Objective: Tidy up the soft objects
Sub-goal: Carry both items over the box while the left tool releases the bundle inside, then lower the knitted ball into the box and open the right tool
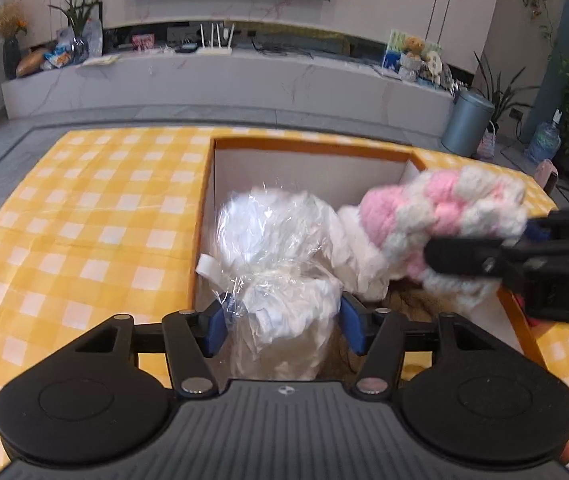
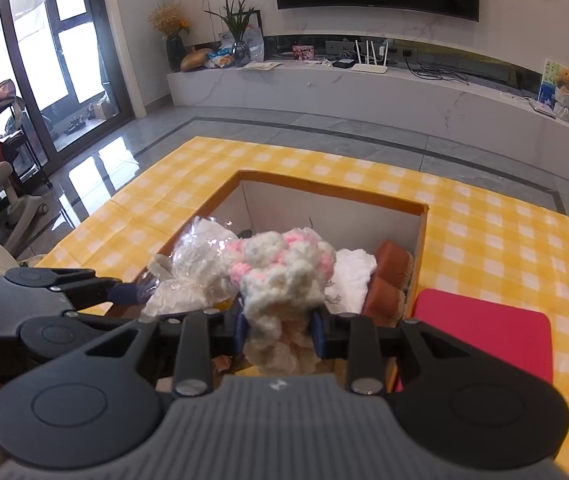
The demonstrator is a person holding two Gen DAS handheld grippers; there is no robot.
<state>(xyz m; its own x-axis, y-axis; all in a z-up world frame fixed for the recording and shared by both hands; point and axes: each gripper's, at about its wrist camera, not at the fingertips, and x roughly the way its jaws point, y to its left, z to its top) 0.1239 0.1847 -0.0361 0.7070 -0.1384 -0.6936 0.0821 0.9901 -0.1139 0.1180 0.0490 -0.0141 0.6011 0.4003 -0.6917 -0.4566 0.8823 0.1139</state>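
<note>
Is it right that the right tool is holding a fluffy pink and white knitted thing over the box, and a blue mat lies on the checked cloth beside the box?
Not quite: the mat beside the orange cardboard box is red, not blue, as the right wrist view shows. The rest holds: the right tool grips the fluffy pink and white knitted thing over the box on the yellow checked cloth.

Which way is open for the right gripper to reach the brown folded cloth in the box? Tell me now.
Probably none yet: the right gripper is shut on the pink-and-white knit, which fills its jaws. The brown cloth lies uncovered by the box wall, so it must release first.
</note>
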